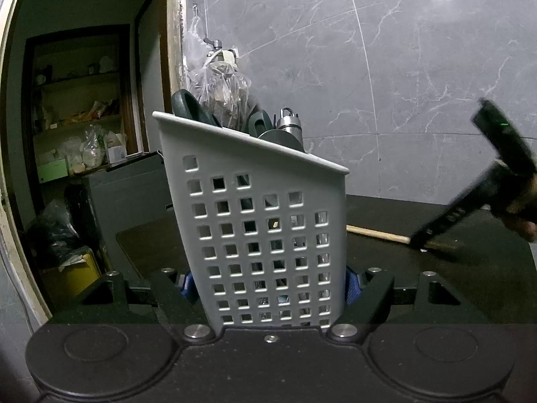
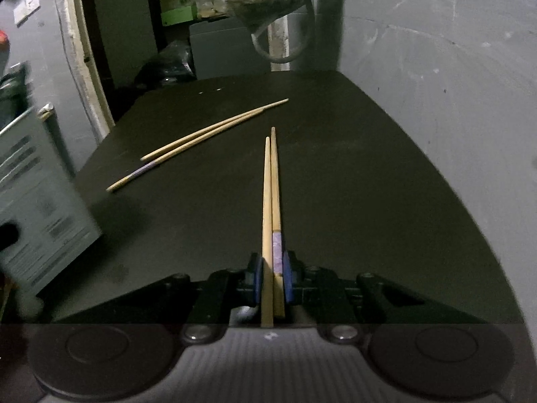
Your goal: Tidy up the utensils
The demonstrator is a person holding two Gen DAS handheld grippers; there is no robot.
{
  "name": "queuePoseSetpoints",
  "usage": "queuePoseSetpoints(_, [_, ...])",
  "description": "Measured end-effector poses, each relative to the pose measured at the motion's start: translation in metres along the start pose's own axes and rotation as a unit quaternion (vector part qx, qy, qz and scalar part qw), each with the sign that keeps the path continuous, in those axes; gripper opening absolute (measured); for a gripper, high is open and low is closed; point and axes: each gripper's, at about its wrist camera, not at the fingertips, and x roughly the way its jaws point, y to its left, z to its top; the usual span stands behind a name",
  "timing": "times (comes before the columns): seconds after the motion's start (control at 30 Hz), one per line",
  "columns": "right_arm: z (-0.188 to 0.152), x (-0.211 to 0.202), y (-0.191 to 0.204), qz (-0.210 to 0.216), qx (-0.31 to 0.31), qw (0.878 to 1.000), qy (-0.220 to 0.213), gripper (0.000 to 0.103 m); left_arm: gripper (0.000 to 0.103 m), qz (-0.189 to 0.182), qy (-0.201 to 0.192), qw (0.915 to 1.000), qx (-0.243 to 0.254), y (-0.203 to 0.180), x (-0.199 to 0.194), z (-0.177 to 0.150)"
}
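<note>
- No text, brand, number or sign can be read in either view.
- The boxes [image 1: 115,152] on the shelves seen from the left wrist carry marks too small and dim to make out.
- The small plate [image 2: 27,7] on the wall in the right wrist view is blurred, with nothing legible.

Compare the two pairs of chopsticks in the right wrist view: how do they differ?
The near pair of chopsticks sits between the right gripper fingers, pointing straight away from the camera; the far pair of chopsticks lies loose on the black table, angled across it. The near pair's tips are almost level; the far pair's are staggered. Both are pale wood, each with one purple-banded stick.
</note>
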Motion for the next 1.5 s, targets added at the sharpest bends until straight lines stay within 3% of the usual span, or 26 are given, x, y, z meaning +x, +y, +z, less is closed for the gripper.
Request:
queuePoseSetpoints(0.27, [-0.033, -0.035, 0.023, 0.019, 0.031, 0.999, 0.001, 0.016, 0.078, 0.0, 0.0, 1.0, -0.001, 0.0, 0.001, 0.0])
queuePoseSetpoints(0.43, [-0.033, -0.039, 0.033, 0.091, 0.04, 0.995, 0.016, 0.029, 0.078, 0.0, 0.0, 1.0, 0.0, 0.0, 0.001, 0.0])
queuePoseSetpoints(0.7, [0.024, -0.014, 0.03, 0.082, -0.027, 0.996, -0.016, 0.031, 0.078, 0.001, 0.001, 1.0, 0.0, 0.0, 0.002, -0.002])
queuePoseSetpoints(0.9, [0.058, 0.024, 0.047, 0.085, -0.081, 0.993, -0.007, 0.036, 0.078, 0.001, 0.002, 1.0, 0.0, 0.001, 0.001, -0.003])
queuePoseSetpoints(1.03, [0.061, 0.044, 0.068, 0.064, -0.128, 0.99, -0.001, 0.036, 0.078, 0.0, 0.002, 1.0, -0.001, 0.001, 0.002, -0.003])
queuePoseSetpoints(1.2, [0.064, 0.044, 0.074, 0.07, -0.124, 0.989, -0.03, 0.037, 0.078, 0.0, 0.002, 1.0, -0.001, 0.001, 0.002, -0.003])
queuePoseSetpoints(1.4, [0.06, 0.058, 0.091, 0.093, -0.144, 0.985, -0.001, 0.04, 0.078, 0.0, 0.004, 1.0, 0.0, 0.0, 0.002, -0.003])
queuePoseSetpoints(1.5, [0.058, 0.062, 0.093, 0.071, -0.152, 0.986, -0.007, 0.038, 0.078, 0.0, 0.003, 1.0, -0.001, 0.0, 0.002, -0.003])
